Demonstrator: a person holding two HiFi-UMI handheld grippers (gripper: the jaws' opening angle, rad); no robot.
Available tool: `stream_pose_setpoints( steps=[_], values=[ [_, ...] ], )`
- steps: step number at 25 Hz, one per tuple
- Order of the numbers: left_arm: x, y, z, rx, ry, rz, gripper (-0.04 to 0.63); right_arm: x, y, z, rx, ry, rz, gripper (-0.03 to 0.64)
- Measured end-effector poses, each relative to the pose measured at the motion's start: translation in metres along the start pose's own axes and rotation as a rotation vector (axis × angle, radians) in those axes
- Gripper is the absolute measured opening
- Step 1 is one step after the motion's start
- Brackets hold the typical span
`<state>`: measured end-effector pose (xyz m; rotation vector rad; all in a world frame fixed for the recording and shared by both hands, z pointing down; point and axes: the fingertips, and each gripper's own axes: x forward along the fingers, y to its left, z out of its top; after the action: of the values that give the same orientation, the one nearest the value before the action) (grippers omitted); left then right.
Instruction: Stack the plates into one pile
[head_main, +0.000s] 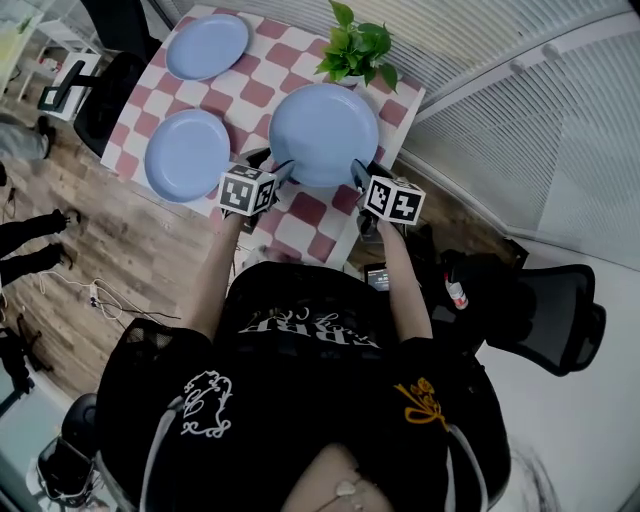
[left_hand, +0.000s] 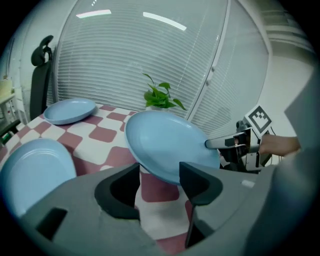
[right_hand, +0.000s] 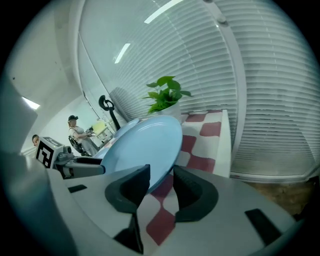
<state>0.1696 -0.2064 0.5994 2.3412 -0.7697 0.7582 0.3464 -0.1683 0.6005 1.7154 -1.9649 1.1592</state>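
The large blue plate (head_main: 323, 133) sits at the near right of the checked table (head_main: 300, 215). My left gripper (head_main: 275, 165) is at its near-left rim and my right gripper (head_main: 362, 172) at its near-right rim. In the left gripper view the plate (left_hand: 170, 145) has its rim at the mouth of the left gripper (left_hand: 160, 180), whose jaws stand wide apart. In the right gripper view the plate (right_hand: 145, 145) dips into the narrower gap of the right gripper (right_hand: 161, 182), unpinched. Two smaller blue plates lie at the left (head_main: 187, 153) and the far left (head_main: 207, 46).
A potted green plant (head_main: 355, 45) stands just beyond the large plate near the table's far right edge. A black office chair (head_main: 560, 300) is on the floor to my right. The slatted wall runs along the table's right side.
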Motion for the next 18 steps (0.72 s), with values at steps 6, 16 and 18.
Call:
stream_pose_setpoints(
  steps=[6, 16, 18],
  values=[
    [-0.075, 0.053, -0.01, -0.077, -0.076, 0.128, 0.253, 0.027, 0.088, 0.014, -0.094, 0.011, 0.144, 0.146],
    [-0.167, 0.143, -0.067, -0.192, -0.078, 0.316, 0.253, 0.098, 0.213, -0.021, -0.215, 0.174, 0.268, 0.146],
    [-0.179, 0.16, -0.081, -0.217, -0.066, 0.348, 0.253, 0.111, 0.231, -0.03, -0.245, 0.21, 0.27, 0.146]
  ],
)
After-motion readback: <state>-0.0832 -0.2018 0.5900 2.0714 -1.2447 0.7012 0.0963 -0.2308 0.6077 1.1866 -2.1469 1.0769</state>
